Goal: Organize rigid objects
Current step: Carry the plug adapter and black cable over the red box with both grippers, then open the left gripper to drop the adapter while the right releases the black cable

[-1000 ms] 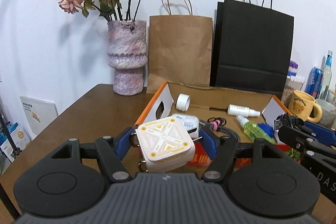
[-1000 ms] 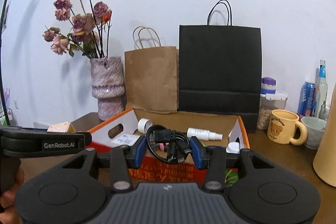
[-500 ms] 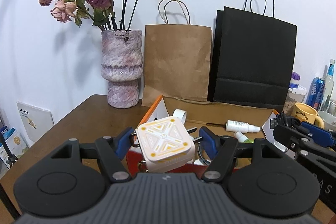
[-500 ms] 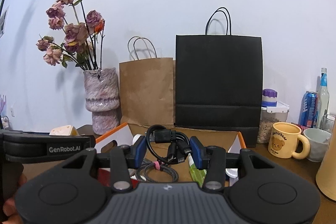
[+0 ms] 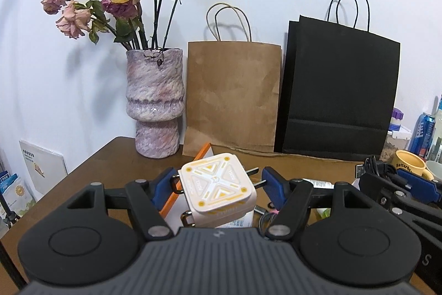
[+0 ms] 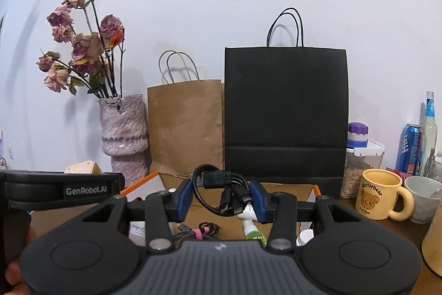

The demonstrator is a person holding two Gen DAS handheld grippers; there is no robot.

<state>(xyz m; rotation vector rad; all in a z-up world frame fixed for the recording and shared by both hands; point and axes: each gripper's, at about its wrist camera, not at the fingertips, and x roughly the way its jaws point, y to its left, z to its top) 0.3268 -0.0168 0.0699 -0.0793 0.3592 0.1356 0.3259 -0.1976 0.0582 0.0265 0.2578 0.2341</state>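
My left claw point(image 5: 218, 180) pinches a white-and-yellow plug cube point(image 5: 218, 190) and my right claw point(image 6: 221, 196) a black cable bundle point(image 6: 223, 192), both lifted above the cardboard box point(image 6: 276, 191), seemingly awaiting placement on the desk point(image 5: 91, 173).

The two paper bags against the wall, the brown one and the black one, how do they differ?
The brown paper bag is shorter and narrower; the black paper bag stands taller and wider. The brown bag looks creased and wrinkled, while the black bag's front is smooth, with one crease across it low down. The brown bag has pale cord handles, the black bag black ones. Both stand upright at the back of the table, side by side.
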